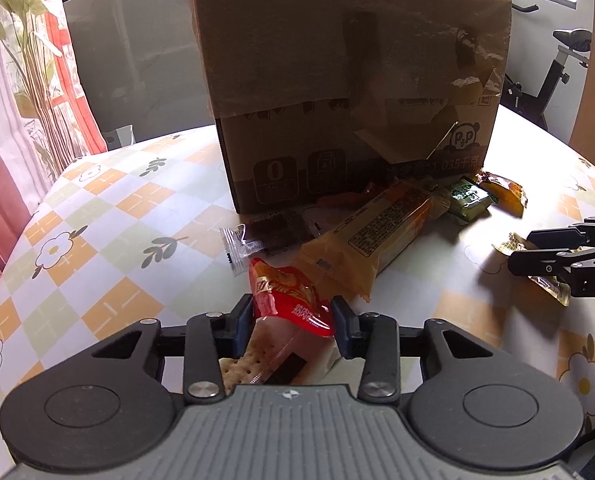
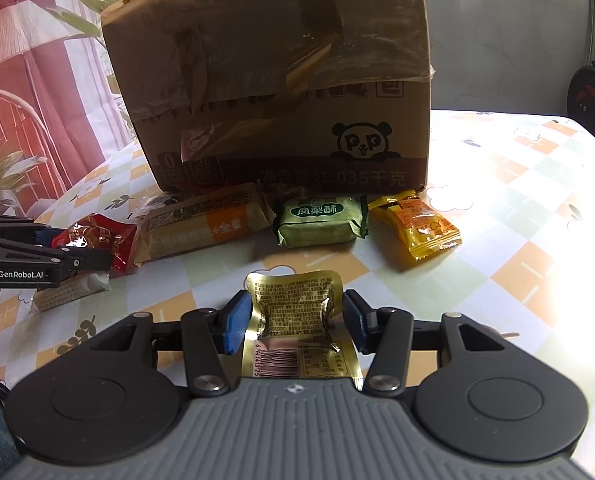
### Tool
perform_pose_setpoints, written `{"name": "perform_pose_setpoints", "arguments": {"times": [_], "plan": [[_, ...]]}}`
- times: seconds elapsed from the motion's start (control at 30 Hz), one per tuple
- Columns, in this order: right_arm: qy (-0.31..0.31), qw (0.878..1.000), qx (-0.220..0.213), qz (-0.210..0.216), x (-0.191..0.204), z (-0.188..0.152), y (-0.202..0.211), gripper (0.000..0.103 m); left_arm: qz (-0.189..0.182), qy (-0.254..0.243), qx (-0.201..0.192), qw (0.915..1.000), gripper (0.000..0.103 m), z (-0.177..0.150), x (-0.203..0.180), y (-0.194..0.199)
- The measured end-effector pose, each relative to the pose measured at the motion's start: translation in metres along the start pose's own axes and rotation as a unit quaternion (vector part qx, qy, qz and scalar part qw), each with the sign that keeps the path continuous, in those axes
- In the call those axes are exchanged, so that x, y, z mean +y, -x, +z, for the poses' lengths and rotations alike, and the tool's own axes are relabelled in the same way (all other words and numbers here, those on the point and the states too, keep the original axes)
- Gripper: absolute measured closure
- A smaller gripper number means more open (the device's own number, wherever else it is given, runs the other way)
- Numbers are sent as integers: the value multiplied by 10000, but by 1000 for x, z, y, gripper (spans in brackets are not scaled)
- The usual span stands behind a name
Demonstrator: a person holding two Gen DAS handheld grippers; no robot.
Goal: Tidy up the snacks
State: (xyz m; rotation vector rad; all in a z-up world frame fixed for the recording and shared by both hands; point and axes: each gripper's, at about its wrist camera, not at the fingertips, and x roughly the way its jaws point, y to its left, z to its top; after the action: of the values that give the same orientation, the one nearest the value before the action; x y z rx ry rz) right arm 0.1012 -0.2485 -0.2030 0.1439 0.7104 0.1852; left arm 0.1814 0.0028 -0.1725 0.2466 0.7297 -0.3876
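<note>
My left gripper (image 1: 292, 320) is shut on a cracker pack with a red end (image 1: 289, 300), low over the table. My right gripper (image 2: 294, 320) is shut on a gold foil packet (image 2: 297, 320), whose sides crumple between the pads. A big cardboard box (image 1: 349, 80) stands behind the snacks. In front of it lie a long orange biscuit pack (image 1: 377, 236), a clear wrapped dark snack (image 1: 265, 236), a green pastry pack (image 2: 321, 220) and a yellow-orange pack (image 2: 421, 228). The right gripper shows at the right edge of the left wrist view (image 1: 537, 252).
The table wears a checked floral cloth (image 1: 109, 208). A curtain and plant (image 1: 29, 80) stand at the left. An exercise bike (image 1: 553, 76) is behind at the right. A chair back (image 2: 13, 120) is beyond the table's left edge.
</note>
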Motion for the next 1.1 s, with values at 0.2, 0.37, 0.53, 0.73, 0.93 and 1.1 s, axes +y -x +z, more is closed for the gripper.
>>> {"name": "perform_pose_setpoints", "arguments": {"times": [0.2, 0.37, 0.53, 0.73, 0.93, 1.1], "plan": [[-25, 10000, 10, 32, 1, -1, 2, 51, -96, 383, -361, 9986, 75, 2, 7, 21], [18, 10000, -52, 79, 3, 3, 6, 51, -105, 573, -598, 9965, 94, 9, 11, 36], [113, 9997, -190, 82, 6, 10, 13, 51, -158, 506, -672, 9963, 94, 13, 10, 38], [88, 9998, -135, 71, 6, 9, 14, 51, -226, 284, -421, 9985, 60, 9, 3, 23], [84, 9999, -78, 109, 6, 8, 12, 51, -128, 362, -17, 9993, 45, 12, -2, -4], [83, 9999, -34, 129, 6, 8, 11, 51, -52, 1491, 345, 9882, 44, 18, 22, -27]]}}
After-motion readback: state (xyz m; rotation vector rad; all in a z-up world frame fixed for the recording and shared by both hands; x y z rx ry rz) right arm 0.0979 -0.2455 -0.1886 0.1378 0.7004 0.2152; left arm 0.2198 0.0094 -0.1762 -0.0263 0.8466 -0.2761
